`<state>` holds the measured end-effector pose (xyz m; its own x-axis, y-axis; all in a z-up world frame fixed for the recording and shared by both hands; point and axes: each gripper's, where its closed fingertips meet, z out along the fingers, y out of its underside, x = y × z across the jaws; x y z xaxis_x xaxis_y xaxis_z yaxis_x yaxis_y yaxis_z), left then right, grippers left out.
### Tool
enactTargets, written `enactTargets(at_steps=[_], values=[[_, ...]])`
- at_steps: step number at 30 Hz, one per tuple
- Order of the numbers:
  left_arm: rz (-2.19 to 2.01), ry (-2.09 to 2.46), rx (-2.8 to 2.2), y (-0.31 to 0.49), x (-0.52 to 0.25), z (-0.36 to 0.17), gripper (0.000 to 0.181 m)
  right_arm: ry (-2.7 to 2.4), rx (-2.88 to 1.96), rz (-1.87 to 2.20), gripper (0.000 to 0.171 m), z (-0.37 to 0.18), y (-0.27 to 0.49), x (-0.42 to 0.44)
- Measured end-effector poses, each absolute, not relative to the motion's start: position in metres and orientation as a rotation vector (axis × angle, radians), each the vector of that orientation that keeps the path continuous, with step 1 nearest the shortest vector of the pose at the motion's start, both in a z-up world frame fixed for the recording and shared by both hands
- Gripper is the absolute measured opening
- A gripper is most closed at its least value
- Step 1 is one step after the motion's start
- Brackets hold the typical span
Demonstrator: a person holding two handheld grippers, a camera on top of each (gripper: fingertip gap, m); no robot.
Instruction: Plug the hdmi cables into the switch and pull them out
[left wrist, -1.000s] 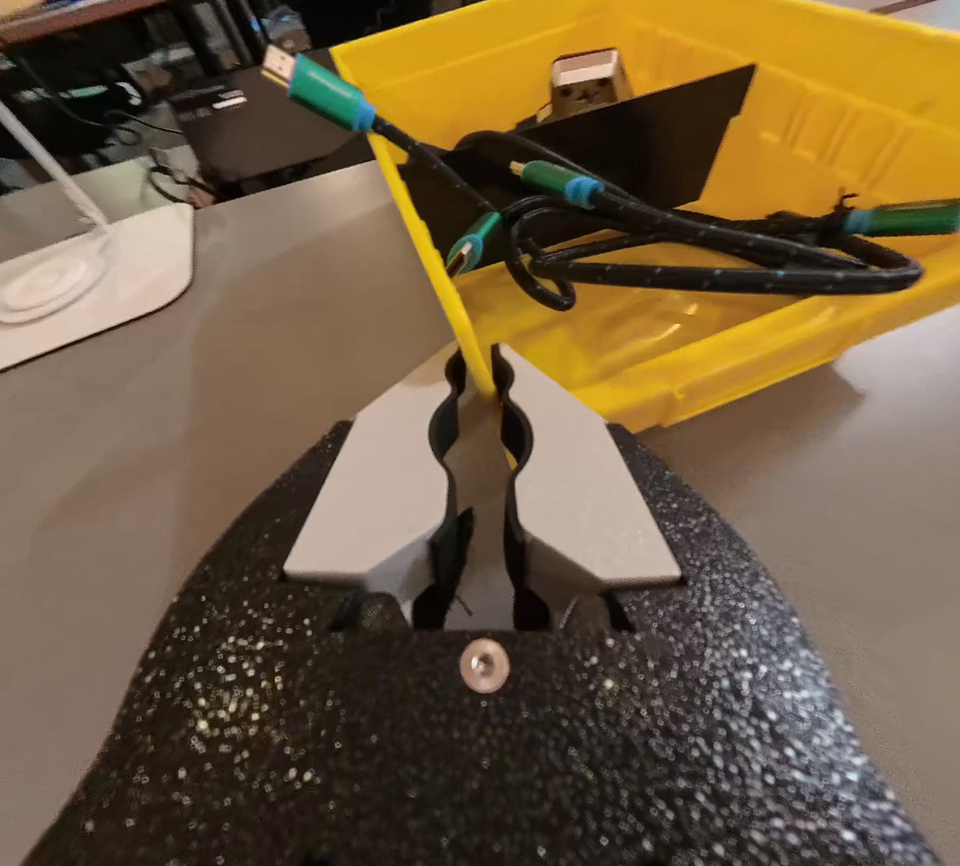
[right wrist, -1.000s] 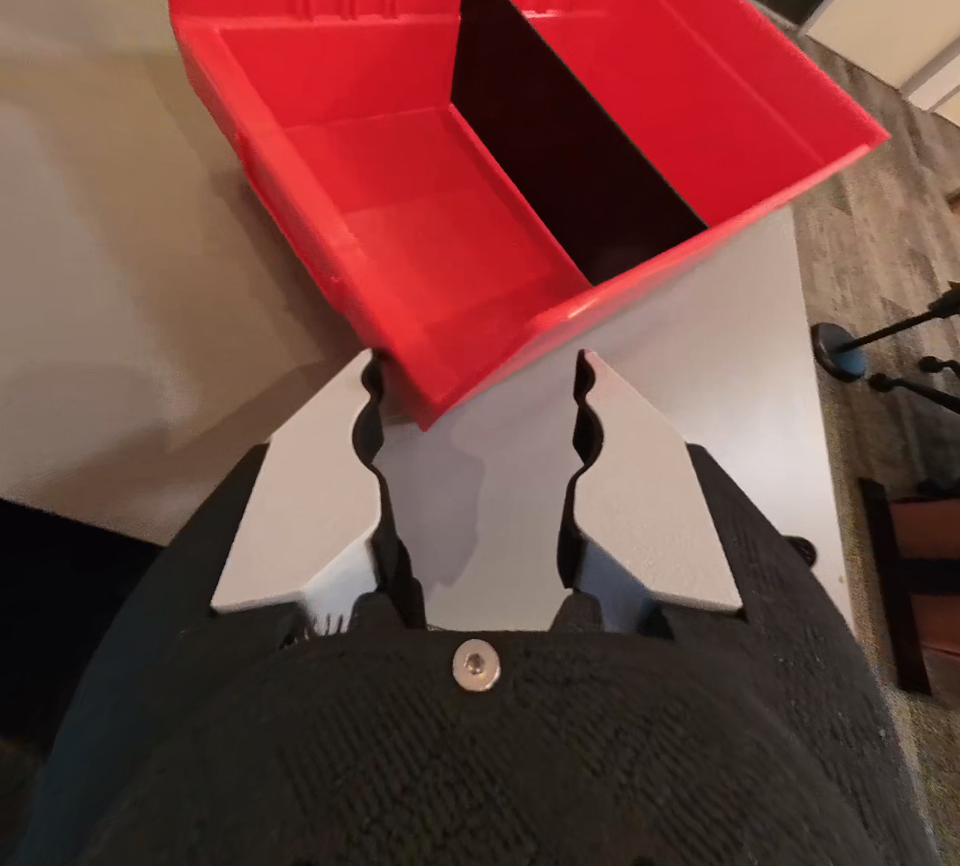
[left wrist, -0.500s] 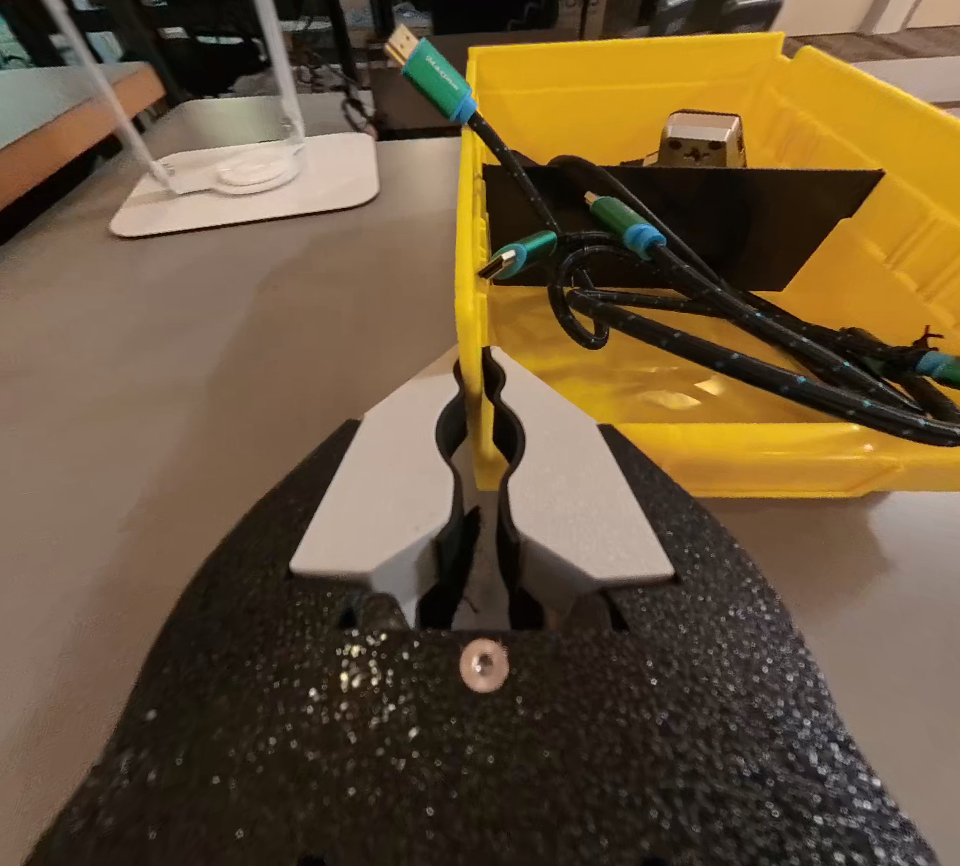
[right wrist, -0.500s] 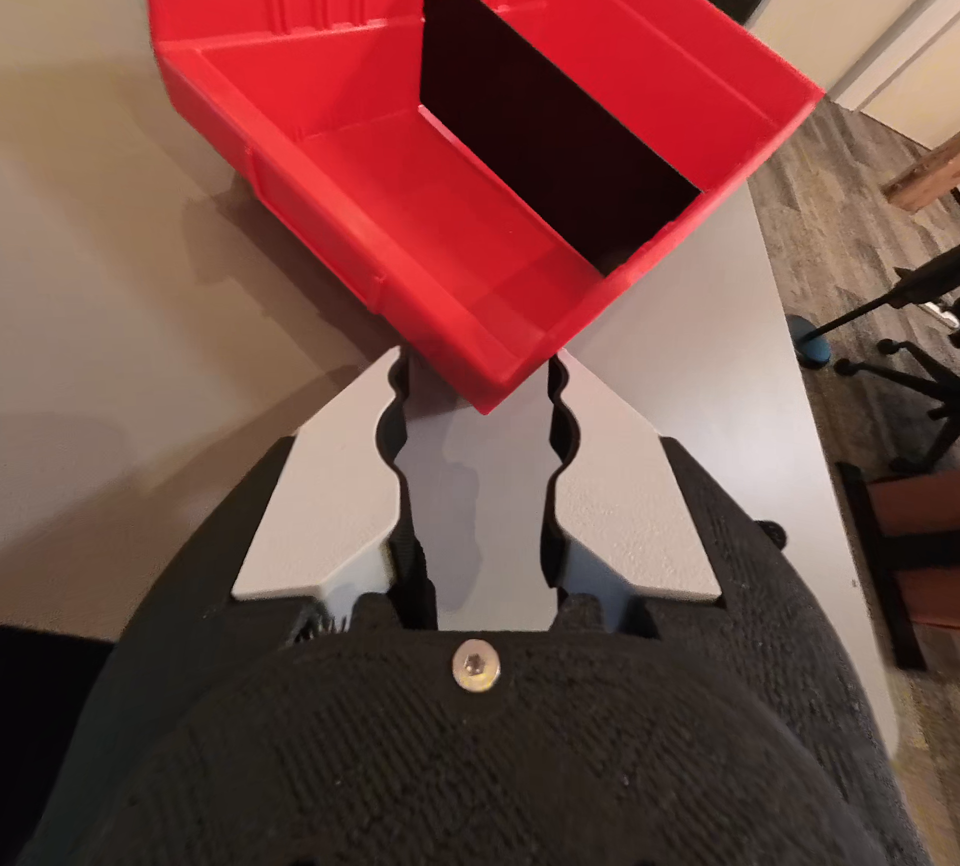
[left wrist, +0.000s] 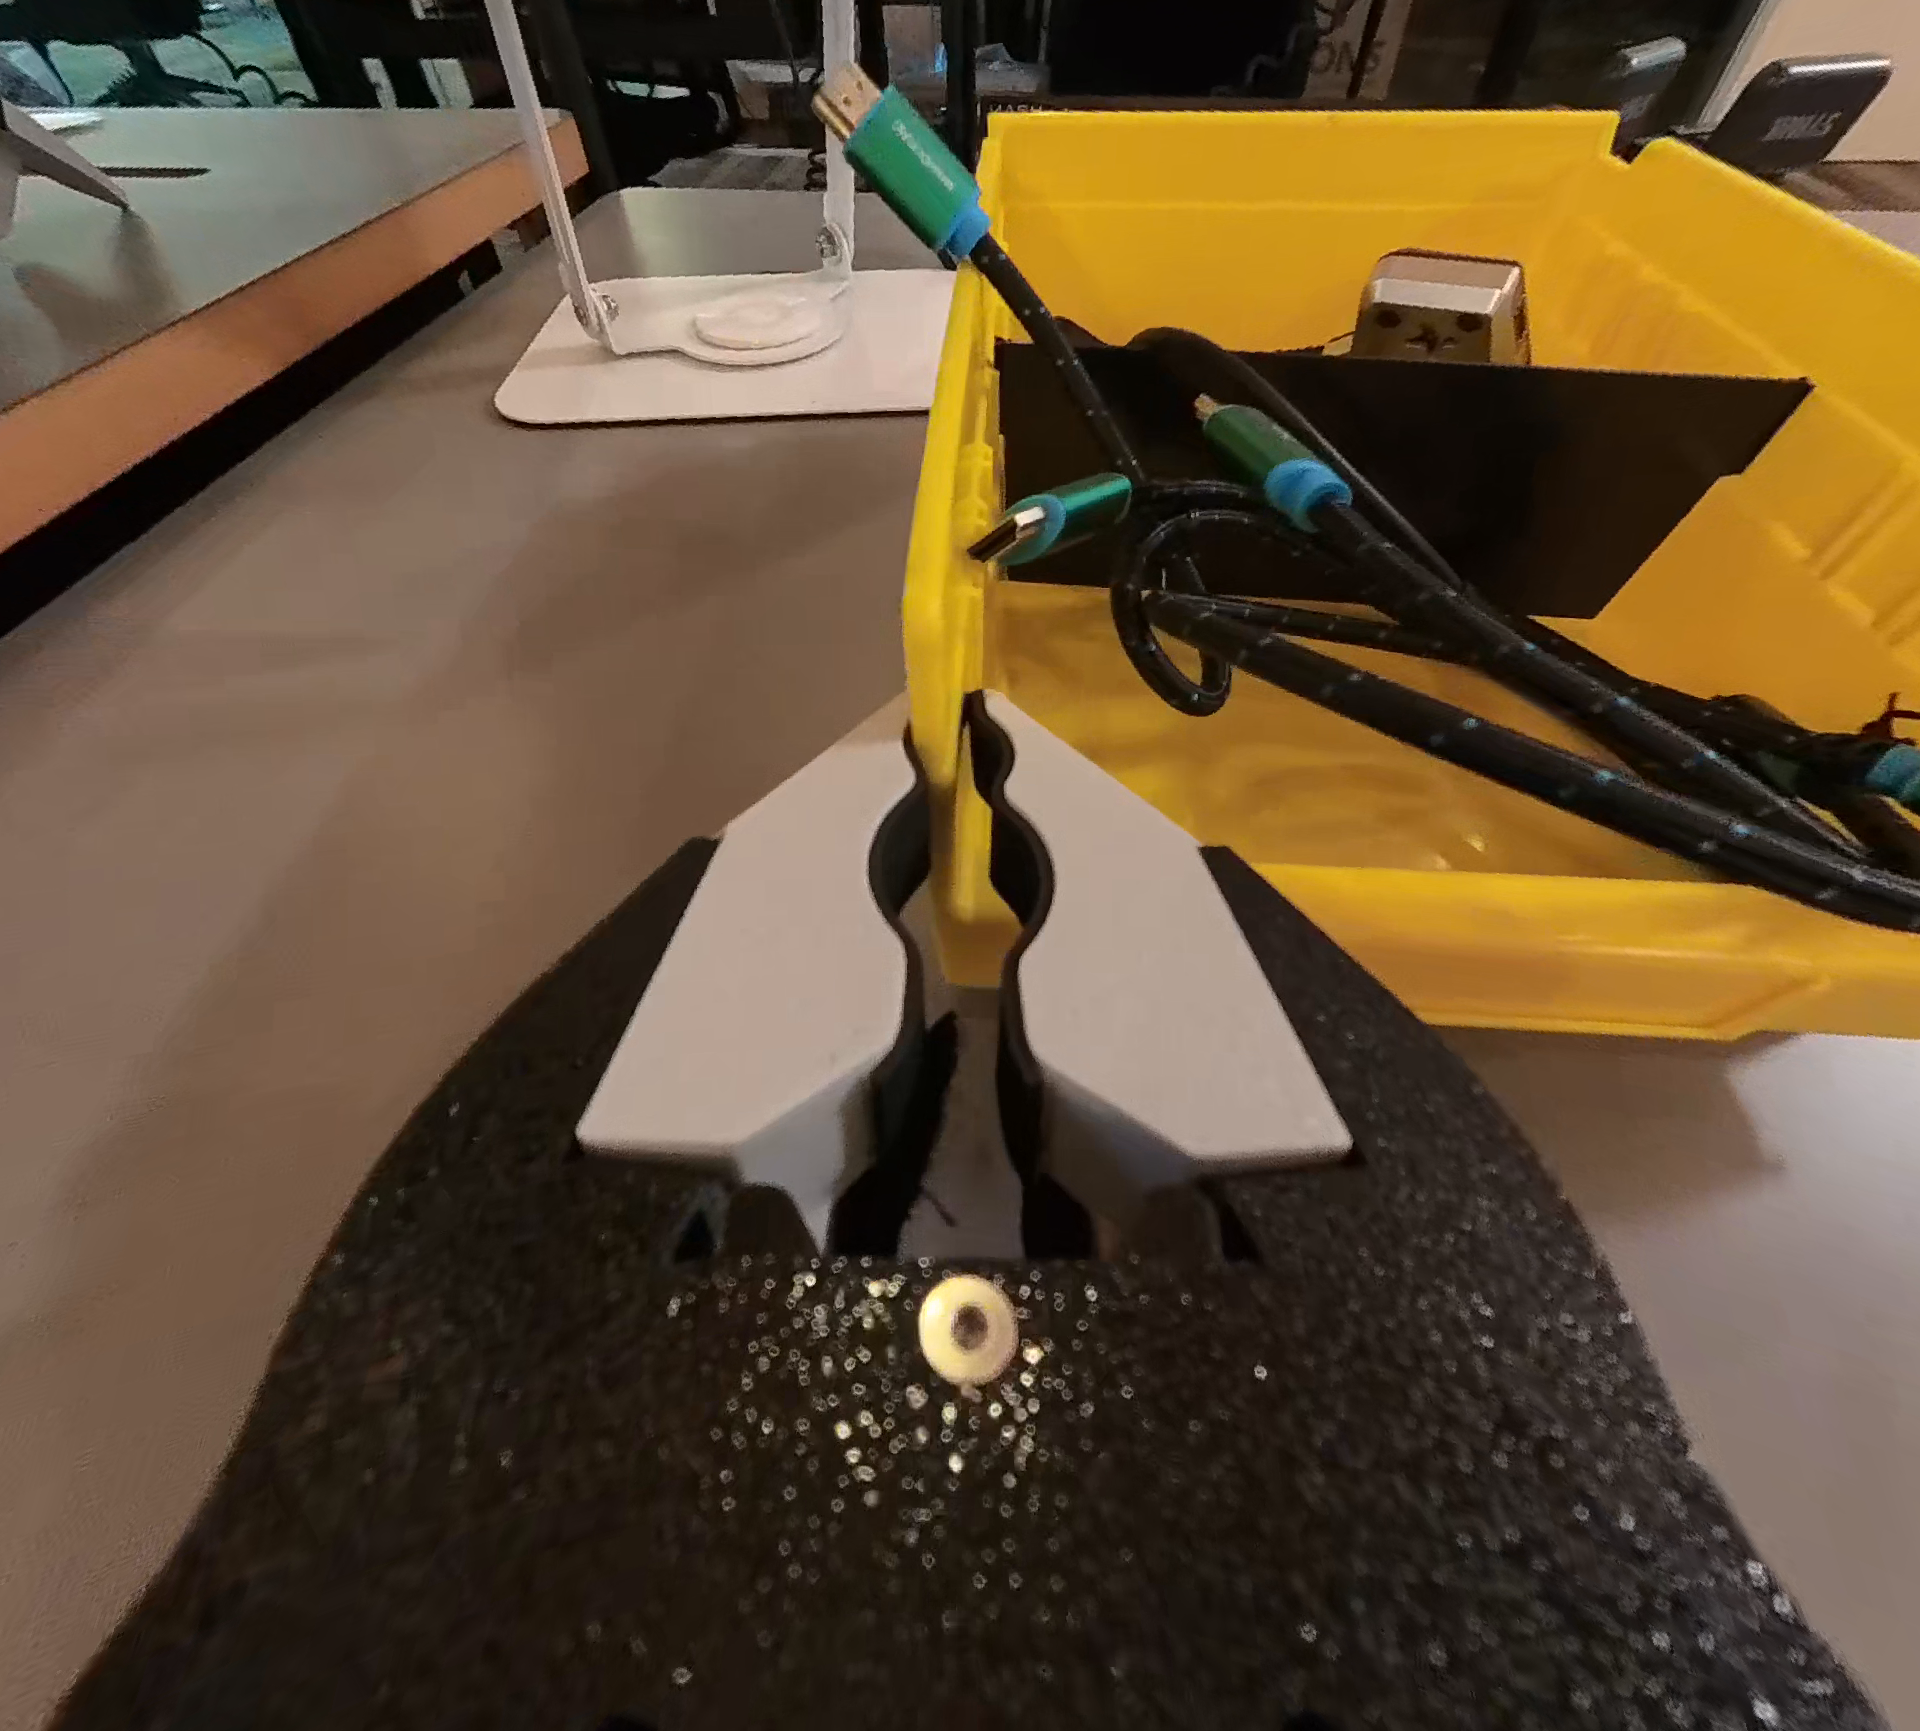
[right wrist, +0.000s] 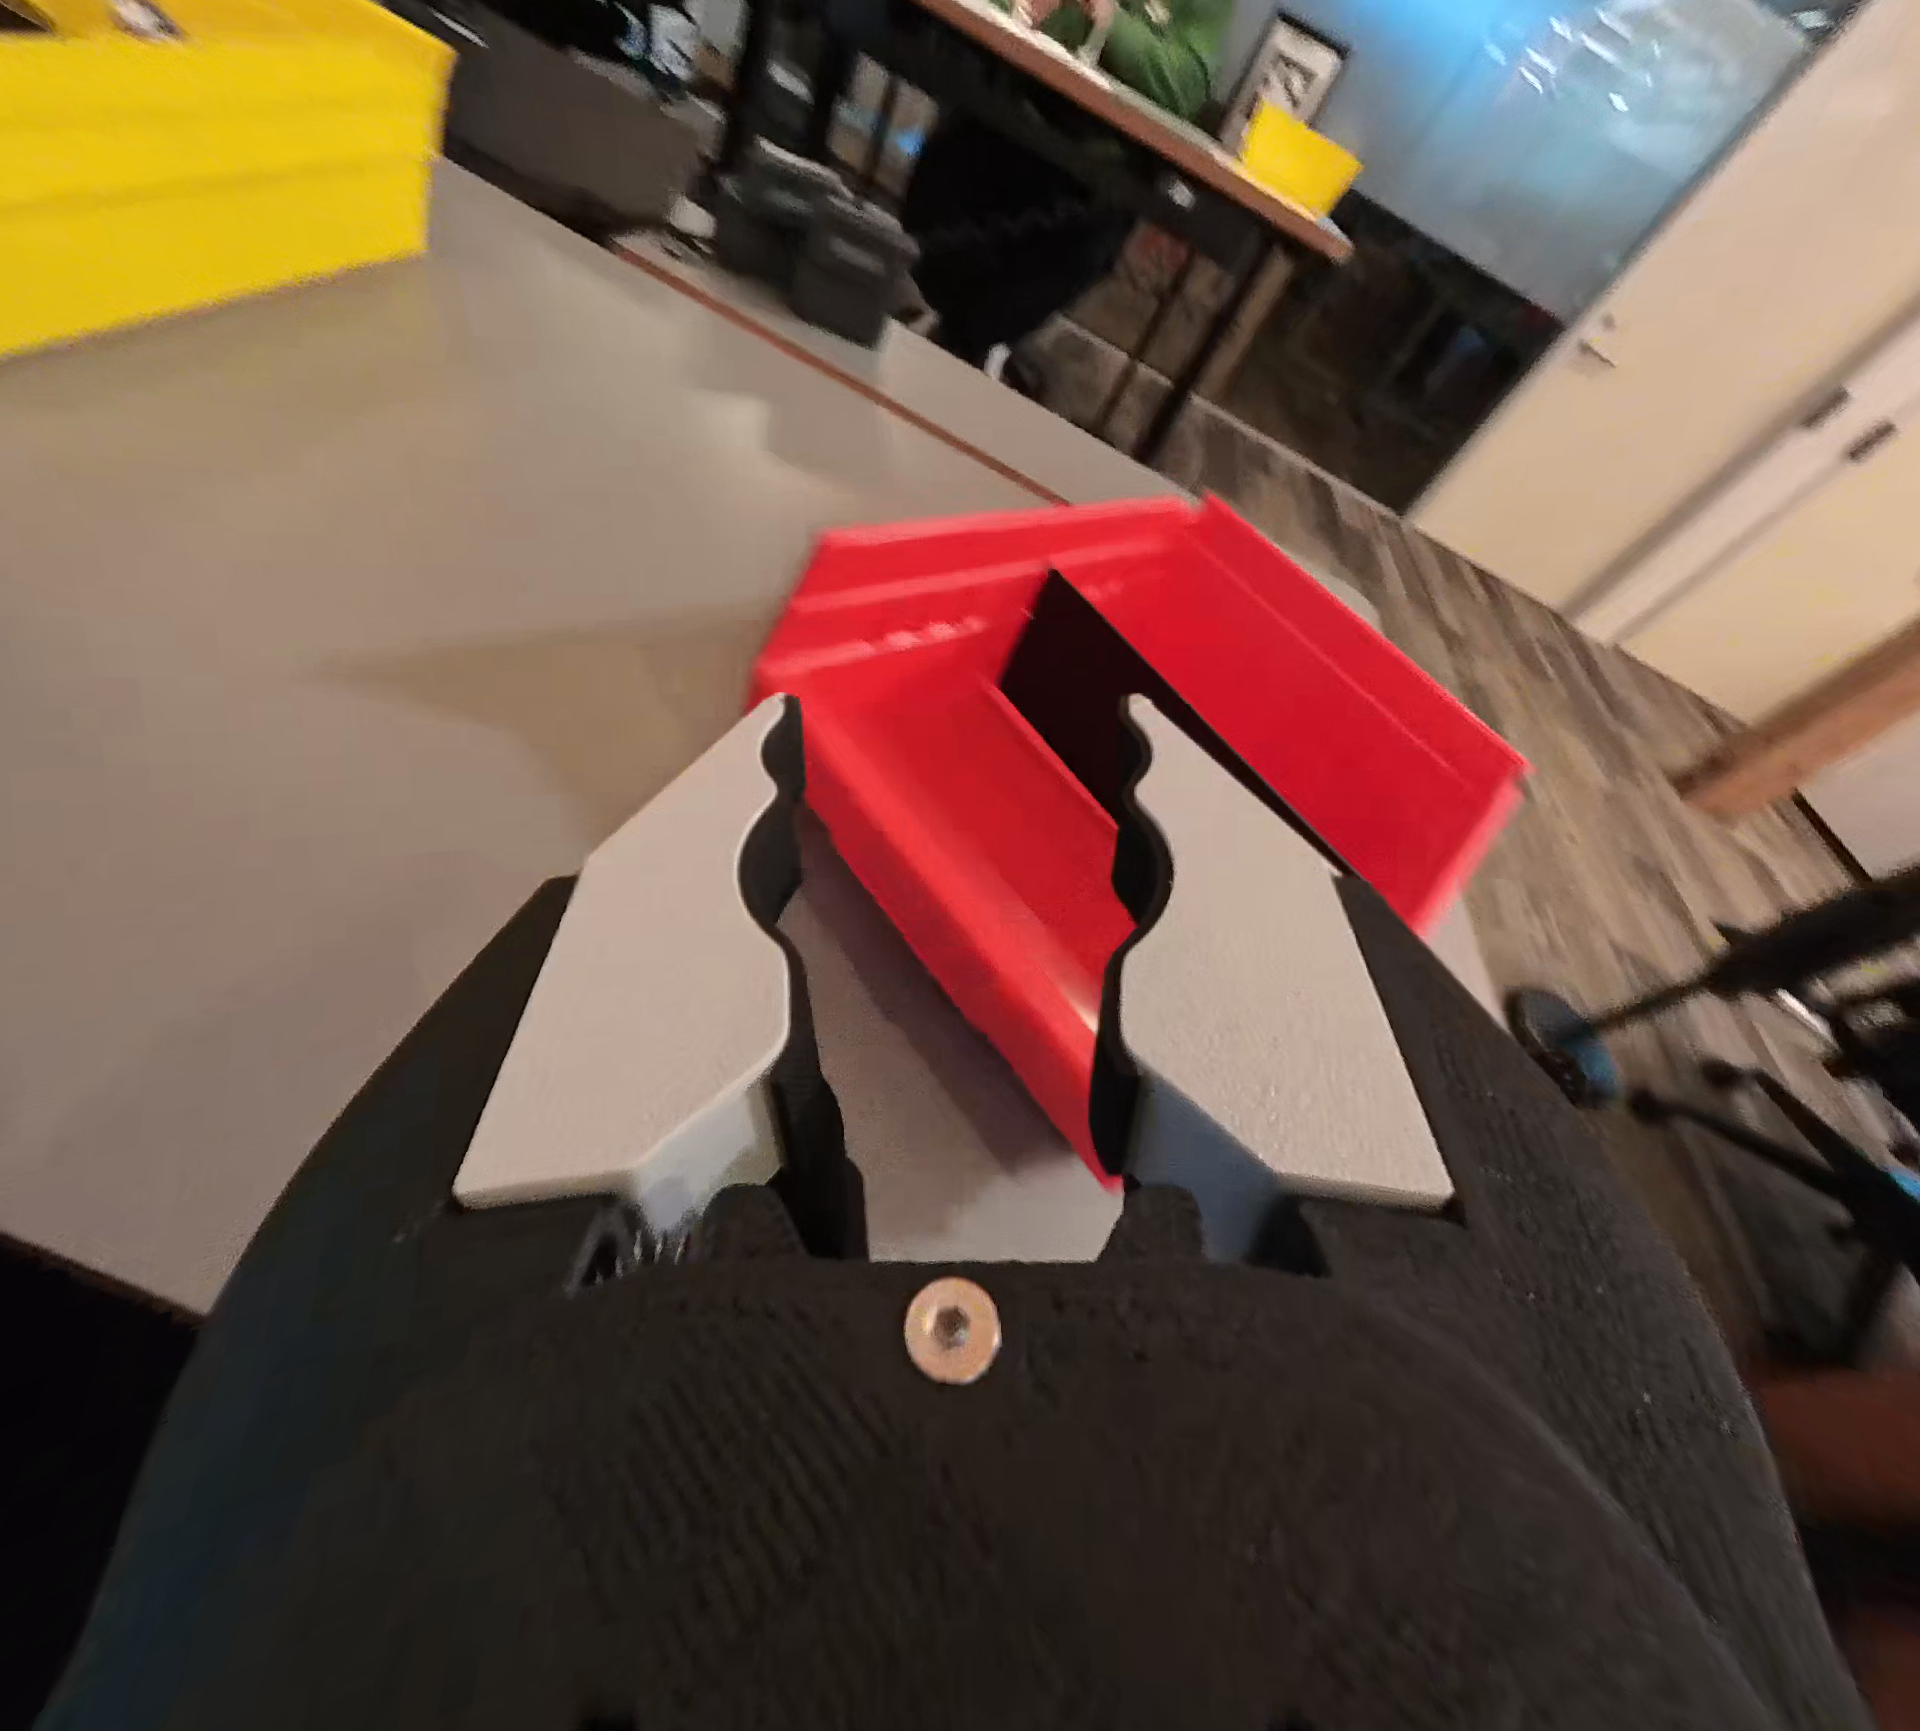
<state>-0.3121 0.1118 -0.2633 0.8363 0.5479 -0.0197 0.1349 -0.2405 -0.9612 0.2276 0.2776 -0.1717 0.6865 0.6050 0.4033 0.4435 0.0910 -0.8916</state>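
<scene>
Both grippers sit low over the table: left gripper [left wrist: 964, 725] pinched onto the yellow bin [left wrist: 1455, 975] wall — likely steadying it; right gripper [right wrist: 961, 710] spread, empty. Beyond, HDMI cables [left wrist: 1455, 642] — then the switch [left wrist: 1444, 310] behind the divider [left wrist: 1455, 476].

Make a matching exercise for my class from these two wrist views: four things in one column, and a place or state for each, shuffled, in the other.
Things
1. left gripper
2. right gripper
3. HDMI cables
4. red bin

Places or states
A. empty, split by a black divider
B. shut on the yellow bin at its wall
C. open, holding nothing
D. tangled in the yellow bin, one plug poking over its rim

Pairs: 1-B, 2-C, 3-D, 4-A
</scene>
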Motion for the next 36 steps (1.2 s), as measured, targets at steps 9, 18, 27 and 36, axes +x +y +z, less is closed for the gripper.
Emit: enactTargets(at_steps=[9,18,27,36], values=[[0.455,-0.49,-1.787,0.086,-0.311,-0.257,0.038,-1.013,-1.349,0.468,0.059,-0.212,0.235,0.064],[0.533,-0.449,-1.847,0.077,-0.312,-0.245,0.055,-0.947,-1.143,0.334,0.058,-0.21,0.305,-0.023],[0.427,-0.119,-1.563,0.123,-0.21,-0.158,0.06,-0.955,-1.051,0.316,0.054,-0.214,0.368,-0.086],[-0.176,0.48,-1.537,0.239,0.008,-0.175,0.061,-0.884,-1.061,0.344,0.048,-0.206,0.408,-0.082]])
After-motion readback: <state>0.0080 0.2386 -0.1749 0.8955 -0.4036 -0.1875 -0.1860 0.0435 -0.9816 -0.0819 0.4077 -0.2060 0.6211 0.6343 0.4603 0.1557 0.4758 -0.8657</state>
